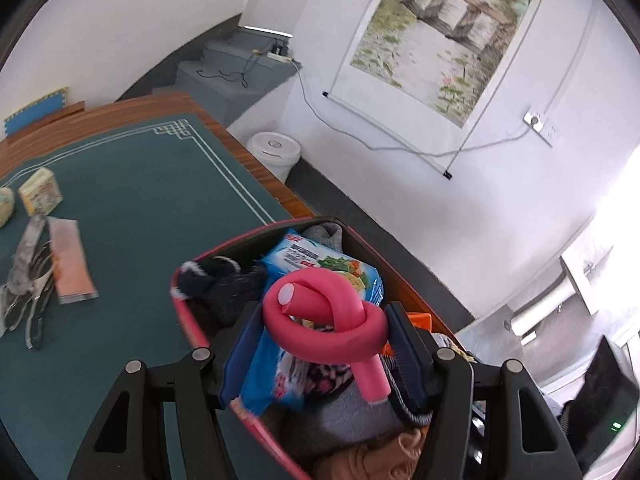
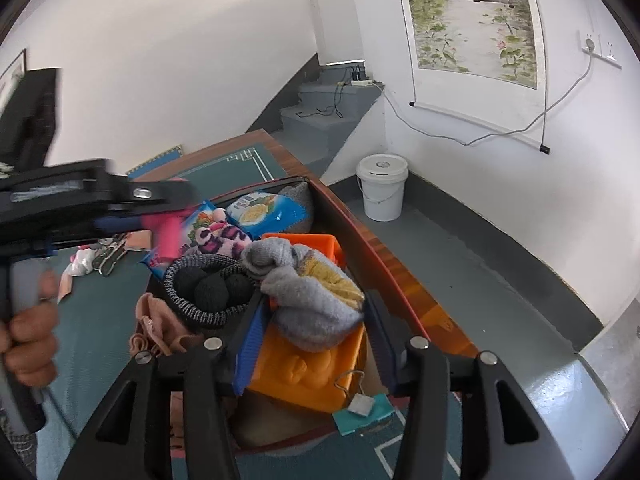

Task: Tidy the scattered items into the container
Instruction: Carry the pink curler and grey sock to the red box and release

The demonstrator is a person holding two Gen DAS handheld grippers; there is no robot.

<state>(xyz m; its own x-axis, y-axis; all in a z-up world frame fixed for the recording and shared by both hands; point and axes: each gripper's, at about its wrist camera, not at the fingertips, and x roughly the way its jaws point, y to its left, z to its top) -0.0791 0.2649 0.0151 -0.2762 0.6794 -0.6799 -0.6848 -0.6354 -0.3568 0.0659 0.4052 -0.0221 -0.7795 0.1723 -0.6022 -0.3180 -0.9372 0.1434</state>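
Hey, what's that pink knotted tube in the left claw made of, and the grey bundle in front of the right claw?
Pink tube: looks like soft foam, matte and smooth, bent into a knot without creasing, with a pale core at its cut end. Grey bundle: seemingly knitted wool or fleece, fuzzy, probably socks.

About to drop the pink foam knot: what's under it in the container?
Under the pink knot: a blue noodle packet and a pink-black fuzzy sock in the container. Anything deeper is covered.

Left claw [image 2: 160, 216] motion-blurred, edge-cropped.
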